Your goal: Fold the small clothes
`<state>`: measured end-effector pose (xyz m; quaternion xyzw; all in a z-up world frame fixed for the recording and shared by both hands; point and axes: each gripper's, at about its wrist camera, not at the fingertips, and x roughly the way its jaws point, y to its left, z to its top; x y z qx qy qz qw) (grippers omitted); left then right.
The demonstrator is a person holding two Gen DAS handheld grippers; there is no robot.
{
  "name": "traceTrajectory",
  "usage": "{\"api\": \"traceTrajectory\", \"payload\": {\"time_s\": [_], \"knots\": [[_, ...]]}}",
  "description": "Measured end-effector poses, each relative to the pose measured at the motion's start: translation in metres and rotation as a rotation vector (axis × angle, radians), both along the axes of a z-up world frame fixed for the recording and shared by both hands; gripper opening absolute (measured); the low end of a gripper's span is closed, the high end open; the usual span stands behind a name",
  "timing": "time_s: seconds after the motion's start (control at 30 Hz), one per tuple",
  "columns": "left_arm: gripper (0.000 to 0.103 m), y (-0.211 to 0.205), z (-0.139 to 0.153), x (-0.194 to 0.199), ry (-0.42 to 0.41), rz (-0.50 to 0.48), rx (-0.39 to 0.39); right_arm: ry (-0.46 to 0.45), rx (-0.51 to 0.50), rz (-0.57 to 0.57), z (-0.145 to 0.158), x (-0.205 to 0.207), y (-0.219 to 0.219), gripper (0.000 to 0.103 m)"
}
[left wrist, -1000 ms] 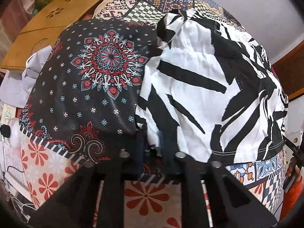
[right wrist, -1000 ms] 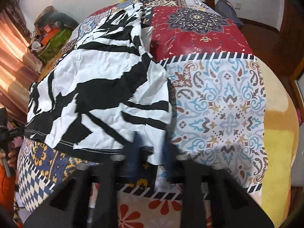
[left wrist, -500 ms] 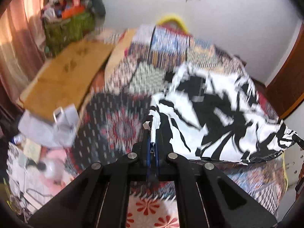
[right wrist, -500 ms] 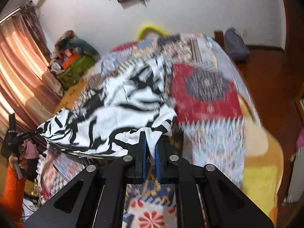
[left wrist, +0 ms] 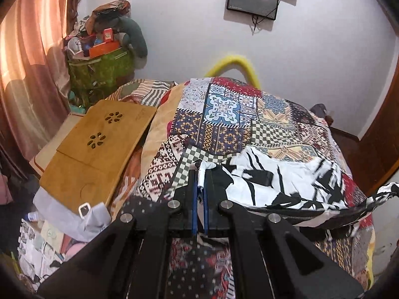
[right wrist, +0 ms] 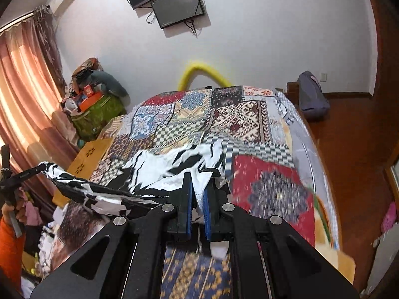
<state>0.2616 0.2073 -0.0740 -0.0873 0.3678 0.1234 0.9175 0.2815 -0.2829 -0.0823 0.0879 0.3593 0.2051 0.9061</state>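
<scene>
Left wrist view, left gripper (left wrist: 198,186): I see it clenched on a corner of the black-and-white garment (left wrist: 279,186).
Left wrist view, garment: lifted at its near edge, the rest trailing on the patchwork bed (left wrist: 224,114).
Right wrist view, right gripper (right wrist: 197,194): I see it clamped on the garment's (right wrist: 162,169) other corner.
Right wrist view, left gripper (right wrist: 22,174): holds the far corner, beyond the bed's (right wrist: 249,117) left edge.

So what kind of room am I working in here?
Most likely a bedroom: a bed under a patchwork quilt, a curtain by the window, and a TV on the wall.
</scene>
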Motion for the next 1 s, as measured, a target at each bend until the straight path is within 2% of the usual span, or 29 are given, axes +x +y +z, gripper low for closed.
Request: {"api": "traceTrajectory", "payload": {"time_s": [0.23,0.5,0.7,0.83,0.87,0.93,0.97,1.0], "knots": [[0.003,0.006,-0.020,0.062,0.031,0.015,0.008,0.045,-0.021,-0.021,-0.017,0.064,0.008,0.007],[0.003,0.012,-0.074,0.134,0.108,0.026,0.030,0.122,-0.037,-0.028,-0.057,0.129,0.016,0.007],[0.003,0.021,-0.111,0.170,0.171,0.027,0.009,0.212,-0.024,-0.019,-0.081,0.158,0.019,0.011],[0.004,0.011,-0.114,0.180,0.194,-0.018,0.032,0.196,-0.015,-0.013,-0.070,0.162,0.022,0.013],[0.004,0.007,-0.113,0.181,0.200,-0.032,0.047,0.182,-0.024,-0.015,-0.066,0.163,0.023,0.017],[0.010,0.000,-0.105,0.179,0.191,-0.053,0.058,0.143,-0.043,-0.040,-0.053,0.158,0.023,0.035],[0.019,-0.003,-0.097,0.175,0.172,-0.056,0.057,0.130,-0.042,-0.054,-0.047,0.155,0.022,0.053],[0.033,-0.004,-0.092,0.172,0.161,-0.054,0.052,0.118,-0.035,-0.063,-0.042,0.151,0.021,0.066]]}}
